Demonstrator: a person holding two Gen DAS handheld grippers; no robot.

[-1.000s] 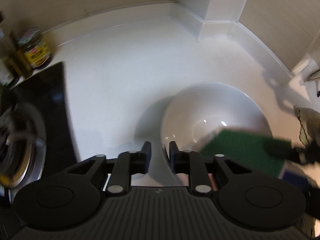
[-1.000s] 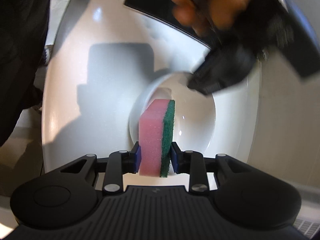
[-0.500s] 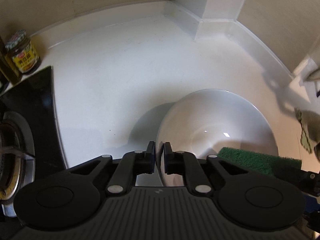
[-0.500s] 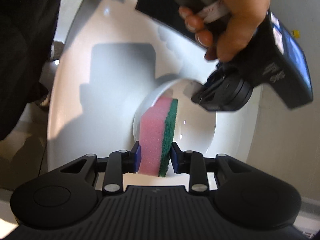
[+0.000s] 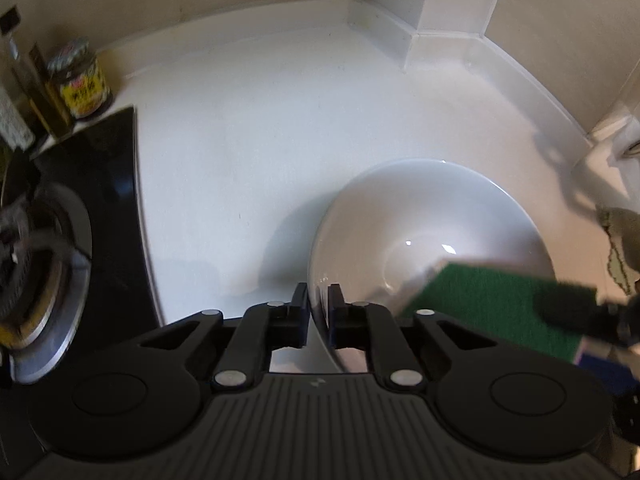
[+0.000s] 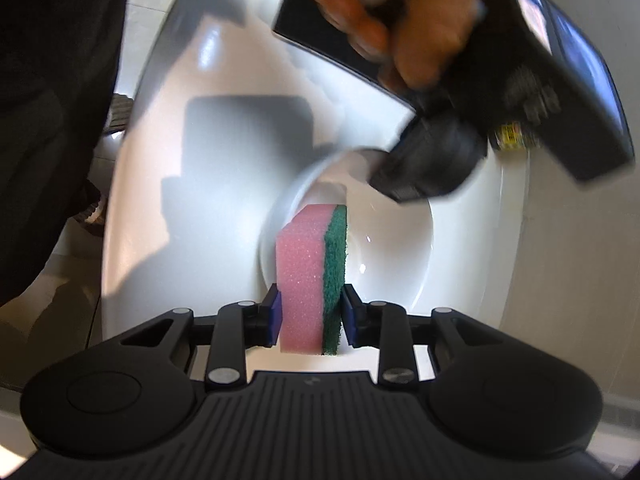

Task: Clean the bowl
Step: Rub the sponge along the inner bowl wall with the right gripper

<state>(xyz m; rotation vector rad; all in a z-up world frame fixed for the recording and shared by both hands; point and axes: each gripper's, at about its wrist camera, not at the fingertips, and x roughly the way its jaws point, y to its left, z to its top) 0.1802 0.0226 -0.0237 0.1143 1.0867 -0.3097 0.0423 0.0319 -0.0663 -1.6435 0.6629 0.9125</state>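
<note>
Both wrist fisheyes look steeply down, close, from opposite sides, sharing the round white ceramic bowl [image 5: 432, 216] [image 6: 396, 248].

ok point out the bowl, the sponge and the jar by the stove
bowl [image 5: 436, 204]: left wrist view, far inner wall
sponge [image 6: 302, 272]: right wrist view, pink foam face
jar [image 5: 82, 88]: left wrist view, yellow label

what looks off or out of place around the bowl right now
Nothing stands out. The white bowl sits on the counter, its near rim pinched by the left gripper, whose jaws have just been closing. The right gripper holds the pink-and-green sponge inside it. No spill or damage shows.
</note>
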